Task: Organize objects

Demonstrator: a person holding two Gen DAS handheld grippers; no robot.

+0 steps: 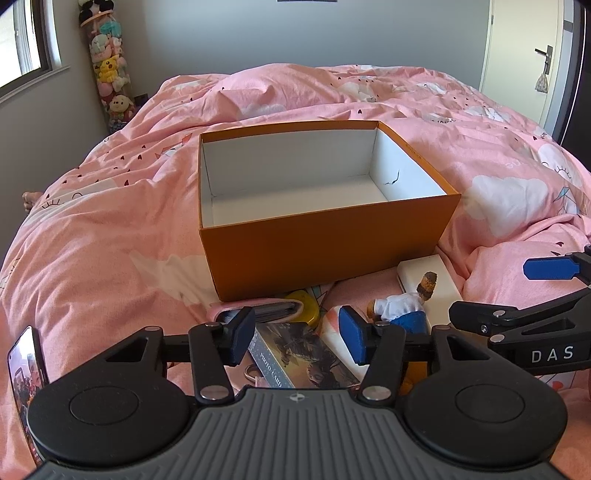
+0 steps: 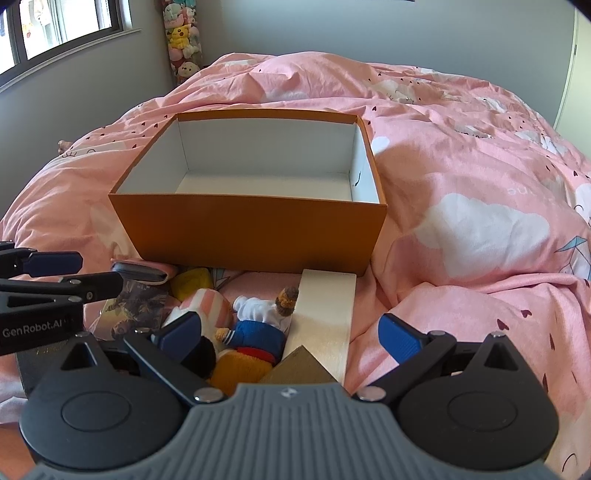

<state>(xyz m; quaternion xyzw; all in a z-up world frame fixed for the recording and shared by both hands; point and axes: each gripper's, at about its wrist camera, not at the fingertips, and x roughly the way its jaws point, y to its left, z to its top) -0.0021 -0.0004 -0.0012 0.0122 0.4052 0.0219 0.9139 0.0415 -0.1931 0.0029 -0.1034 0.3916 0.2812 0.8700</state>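
An empty orange box (image 1: 325,254) (image 2: 251,236) with a white inside stands open on the pink duvet. Small things lie in a heap before its near wall: a photo card box (image 1: 295,354) (image 2: 136,310), a doll (image 1: 402,302) (image 2: 266,317) in a white shirt and blue trousers, a long white box (image 1: 439,284) (image 2: 325,314), a pink card case (image 1: 266,310) (image 2: 144,271) and a yellow piece (image 1: 304,301) (image 2: 192,280). My left gripper (image 1: 297,339) (image 2: 70,275) is open over the photo card box, its pads either side of it. My right gripper (image 2: 291,336) (image 1: 517,291) is wide open over the doll and white box.
A phone (image 1: 26,387) stands at the left gripper's left side. A tall tube of plush toys (image 1: 110,74) (image 2: 183,37) fills the far corner by the window (image 2: 55,26). A white door (image 1: 535,55) is at the back right. The rumpled duvet (image 2: 480,184) rises in folds to the right.
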